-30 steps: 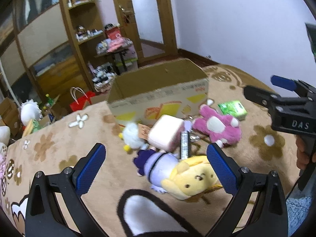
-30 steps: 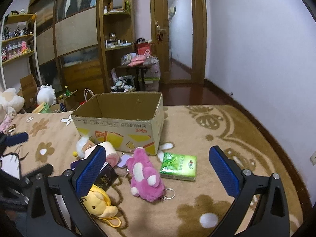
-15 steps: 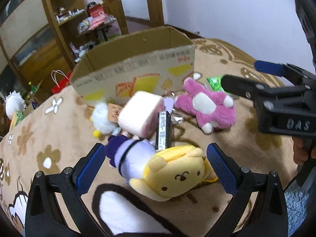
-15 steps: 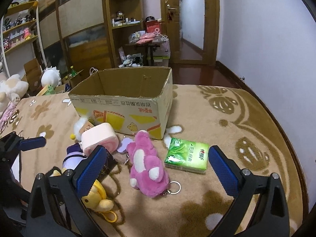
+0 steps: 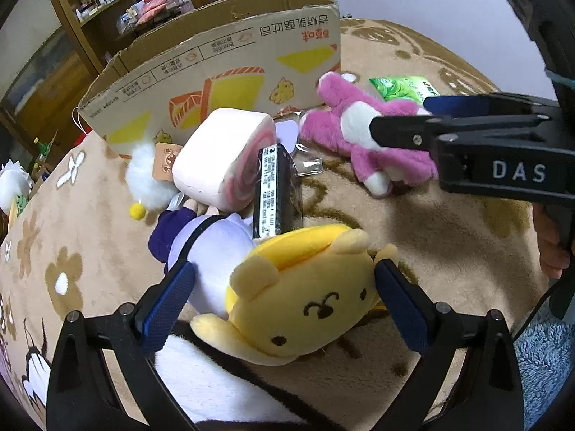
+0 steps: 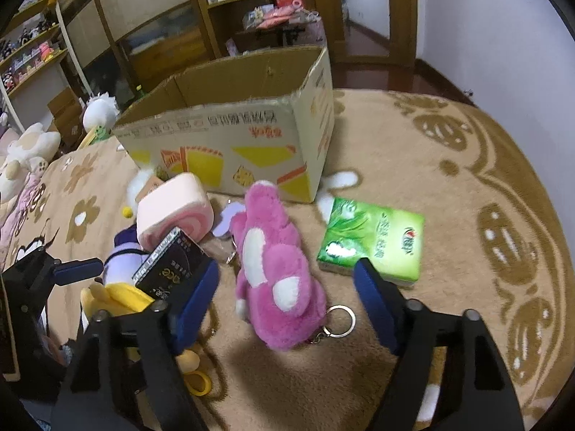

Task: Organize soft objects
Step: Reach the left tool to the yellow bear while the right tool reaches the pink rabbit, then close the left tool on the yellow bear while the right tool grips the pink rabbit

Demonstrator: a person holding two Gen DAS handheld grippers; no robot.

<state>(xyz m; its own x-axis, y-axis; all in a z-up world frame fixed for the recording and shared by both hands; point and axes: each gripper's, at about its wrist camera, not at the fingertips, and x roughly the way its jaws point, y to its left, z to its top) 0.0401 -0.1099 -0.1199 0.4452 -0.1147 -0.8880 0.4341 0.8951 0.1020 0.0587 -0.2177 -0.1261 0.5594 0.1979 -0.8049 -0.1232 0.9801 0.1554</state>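
My left gripper (image 5: 282, 296) is open, its blue pads on either side of a yellow bear plush (image 5: 305, 294) lying on the carpet. My right gripper (image 6: 285, 287) is open and straddles a pink plush with a keyring (image 6: 273, 269); the plush also shows in the left wrist view (image 5: 363, 143). A purple-and-white doll (image 5: 201, 240), a pink roll cushion (image 5: 226, 158), a black packet (image 5: 275, 190) and a white fluffy toy (image 5: 147, 183) lie in a pile before the open cardboard box (image 6: 230, 133). A green tissue pack (image 6: 373, 240) lies to the right.
The carpet (image 6: 467, 179) is tan with brown patterns. Wooden shelves (image 6: 230, 18) and a door stand behind the box. More plush toys (image 6: 25, 151) lie at the far left. A black-and-white plush shape (image 5: 215, 388) lies under my left gripper.
Both grippers moved forward and down. The left one now brackets the yellow bear, the right one brackets the pink plush. Nothing has been gripped.
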